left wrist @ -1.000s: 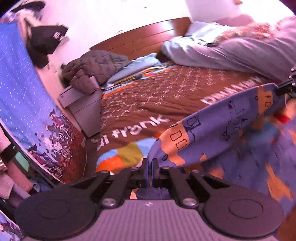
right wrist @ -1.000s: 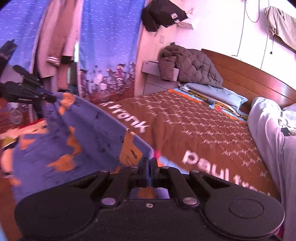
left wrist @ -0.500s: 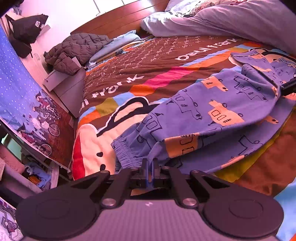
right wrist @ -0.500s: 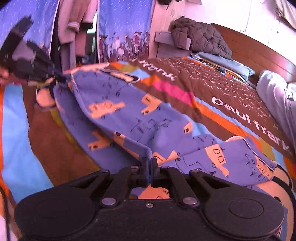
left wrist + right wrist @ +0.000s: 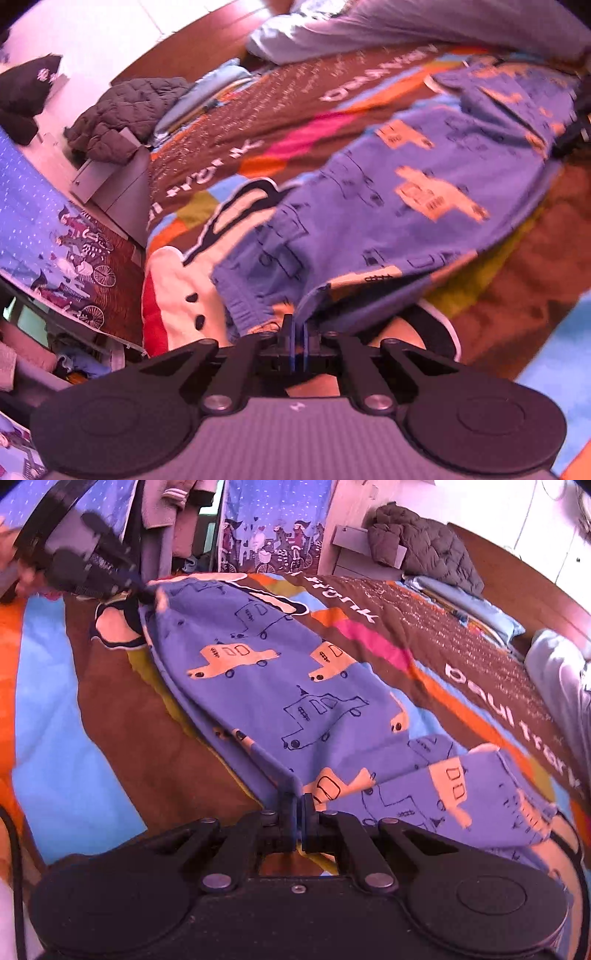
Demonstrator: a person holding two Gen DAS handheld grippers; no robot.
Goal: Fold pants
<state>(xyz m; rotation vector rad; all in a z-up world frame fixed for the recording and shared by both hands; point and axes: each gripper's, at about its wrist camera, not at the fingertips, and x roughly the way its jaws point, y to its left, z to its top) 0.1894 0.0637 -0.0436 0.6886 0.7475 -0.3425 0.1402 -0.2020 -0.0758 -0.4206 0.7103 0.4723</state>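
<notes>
The blue pants (image 5: 295, 686) with orange car prints lie stretched across the colourful bedspread (image 5: 110, 720); they also show in the left wrist view (image 5: 388, 206). My left gripper (image 5: 296, 325) is shut on the pants' edge near the cuff end. It shows in the right wrist view (image 5: 142, 590) at the upper left, pinching the cloth. My right gripper (image 5: 297, 797) is shut on the pants' near edge at the other end, and its dark body shows in the left wrist view (image 5: 576, 133) at the far right. The cloth is taut between them, low over the bed.
A wooden headboard (image 5: 517, 587) runs along the far side. A dark quilted jacket (image 5: 424, 550) lies on a grey bedside cabinet (image 5: 365, 550). Grey bedding (image 5: 424, 29) is heaped at the bed's head. A blue printed curtain (image 5: 33, 206) and hanging clothes (image 5: 173, 513) stand beside the bed.
Both grippers have come down from holding the pants in the air to laying them on the bedspread. The pants now lie spread out and pulled straight between them.
</notes>
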